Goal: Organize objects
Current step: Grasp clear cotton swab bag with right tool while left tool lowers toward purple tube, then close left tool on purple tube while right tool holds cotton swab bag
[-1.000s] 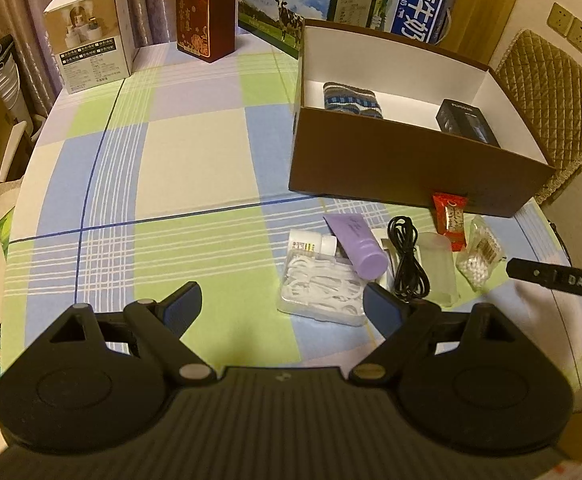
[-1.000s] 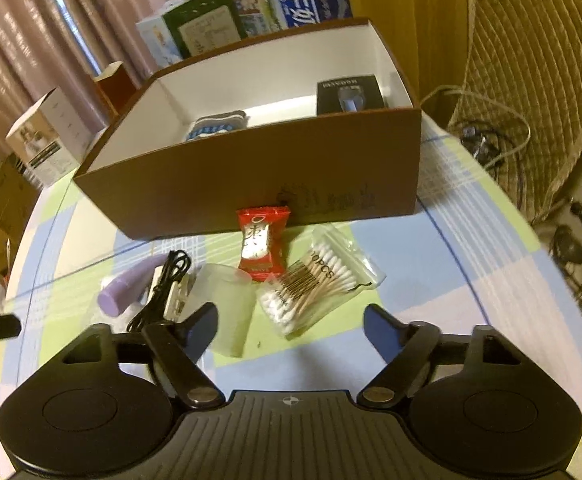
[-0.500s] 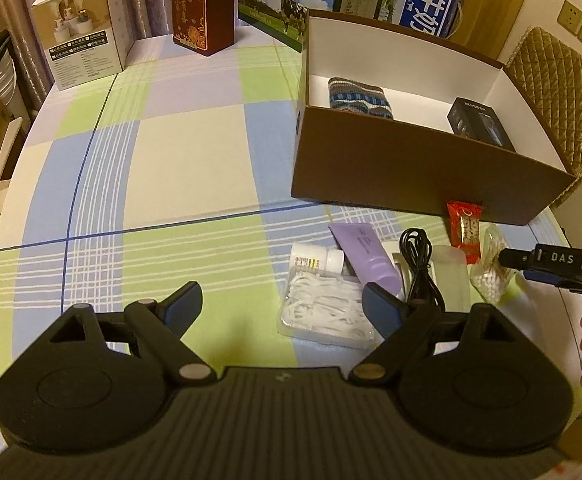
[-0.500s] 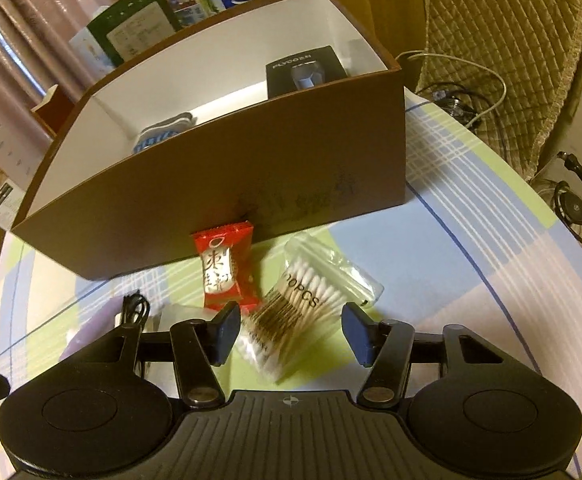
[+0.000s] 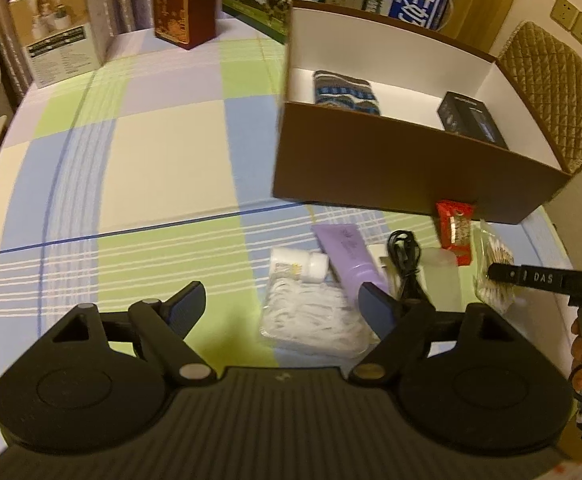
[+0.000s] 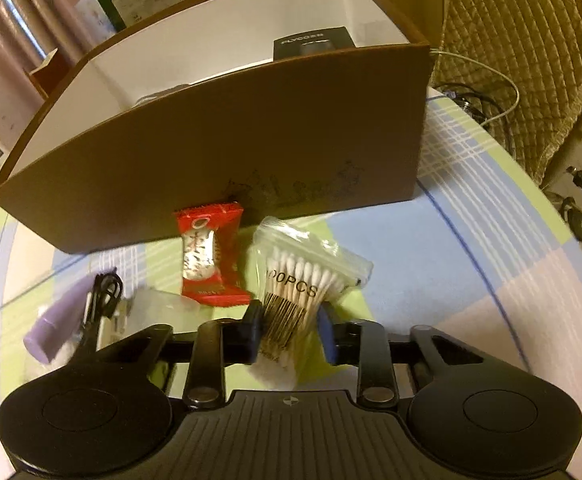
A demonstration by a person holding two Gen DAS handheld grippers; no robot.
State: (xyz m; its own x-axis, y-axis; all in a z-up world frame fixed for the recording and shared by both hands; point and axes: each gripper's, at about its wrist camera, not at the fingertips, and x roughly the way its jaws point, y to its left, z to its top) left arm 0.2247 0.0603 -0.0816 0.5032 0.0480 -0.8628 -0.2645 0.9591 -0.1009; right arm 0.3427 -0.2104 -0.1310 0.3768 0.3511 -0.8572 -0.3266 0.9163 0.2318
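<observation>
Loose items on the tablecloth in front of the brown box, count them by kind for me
Cotton swab bag: 1
Red candy packet: 1
Purple tube: 1
Black cable: 1
White pill bottle: 1
Floss pick box: 1
Translucent container: 1
Total: 7

"100PCS" on the swab bag (image 6: 295, 285); "DAS" on the right gripper (image 5: 539, 279).
</observation>
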